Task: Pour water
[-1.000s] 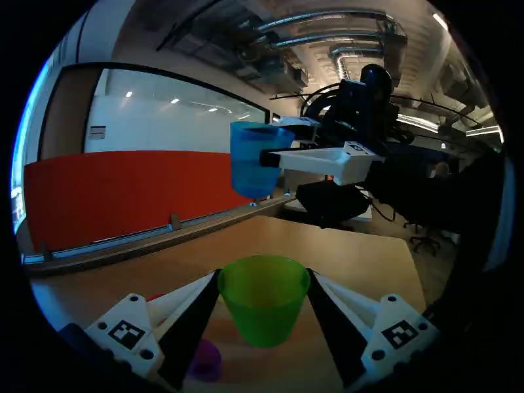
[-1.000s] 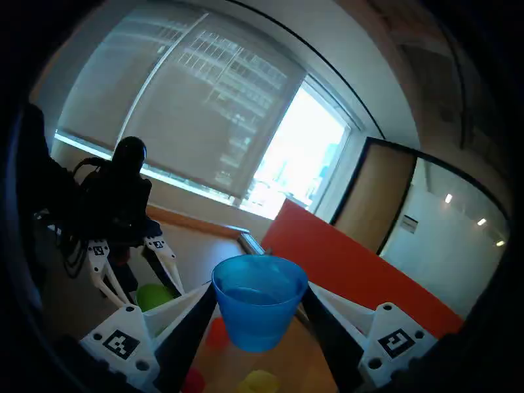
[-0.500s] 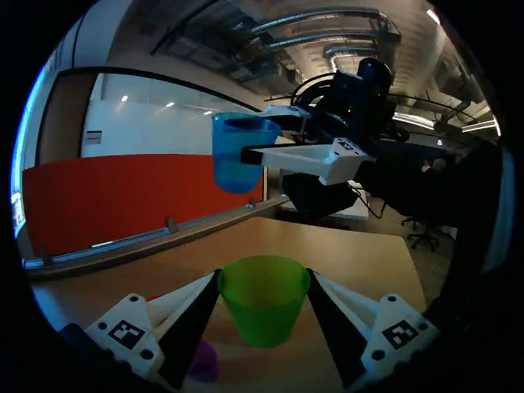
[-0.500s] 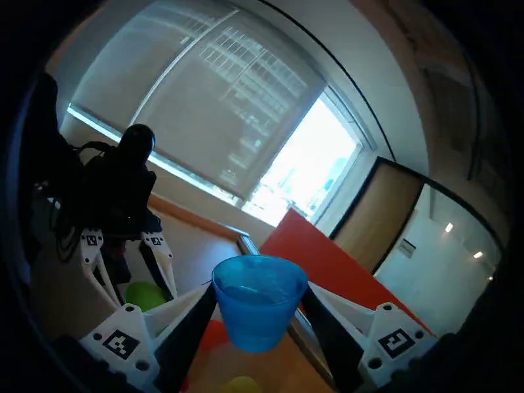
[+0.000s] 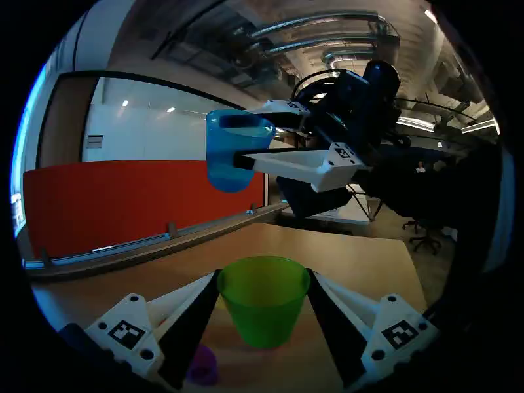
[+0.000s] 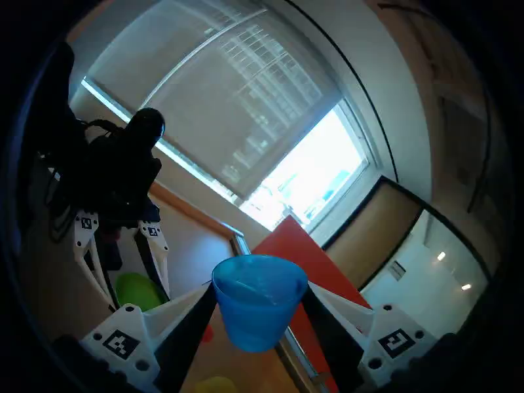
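Observation:
In the left gripper view, my left gripper [image 5: 263, 302] is shut on a green cup [image 5: 264, 298], held upright above the wooden table [image 5: 347, 252]. Up and to the left of it, the right gripper [image 5: 245, 157] holds a blue cup [image 5: 232, 157] in the air, tilted. In the right gripper view, my right gripper [image 6: 259, 306] is shut on that blue cup [image 6: 259, 300], with water inside it. The left gripper [image 6: 121, 259] and the green cup [image 6: 136, 289] are seen lower left, farther off.
A purple cup [image 5: 202, 365] sits on the table under my left fingers. Red [image 6: 207, 334] and yellow [image 6: 213, 384] cups lie below the blue cup. An orange partition [image 5: 131, 196] with a rail borders the table's far side. A window [image 6: 295, 177] is beyond.
The right gripper has carried the blue cup leftward and slightly higher in the left gripper view and tilted it more. The green cup has stayed in place in my left gripper.

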{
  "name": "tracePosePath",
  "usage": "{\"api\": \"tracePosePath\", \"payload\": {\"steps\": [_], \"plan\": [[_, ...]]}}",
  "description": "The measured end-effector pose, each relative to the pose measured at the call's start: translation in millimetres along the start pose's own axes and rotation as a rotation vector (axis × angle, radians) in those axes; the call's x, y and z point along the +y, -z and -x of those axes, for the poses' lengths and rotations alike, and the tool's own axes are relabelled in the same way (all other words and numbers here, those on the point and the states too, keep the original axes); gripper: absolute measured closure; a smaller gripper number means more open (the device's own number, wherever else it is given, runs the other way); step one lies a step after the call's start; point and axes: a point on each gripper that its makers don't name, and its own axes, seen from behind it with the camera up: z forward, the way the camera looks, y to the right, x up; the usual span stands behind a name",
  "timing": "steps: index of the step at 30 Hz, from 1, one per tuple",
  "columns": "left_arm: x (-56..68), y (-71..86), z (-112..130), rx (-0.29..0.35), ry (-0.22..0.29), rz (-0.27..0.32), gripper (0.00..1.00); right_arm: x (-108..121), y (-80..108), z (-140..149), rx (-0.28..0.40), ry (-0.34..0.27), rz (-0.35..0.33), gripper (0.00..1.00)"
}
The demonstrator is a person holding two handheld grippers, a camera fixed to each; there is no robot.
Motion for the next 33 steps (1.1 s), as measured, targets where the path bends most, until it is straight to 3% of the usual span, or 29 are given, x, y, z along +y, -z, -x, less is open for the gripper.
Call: {"api": "tracePosePath", "payload": {"steps": [33], "plan": [[-4.2,-1.1,-20.1,0.057,0.004,-0.009,0.1,7.5,-10.7,-15.9,-0.005,0.241,0.012,0.09]]}}
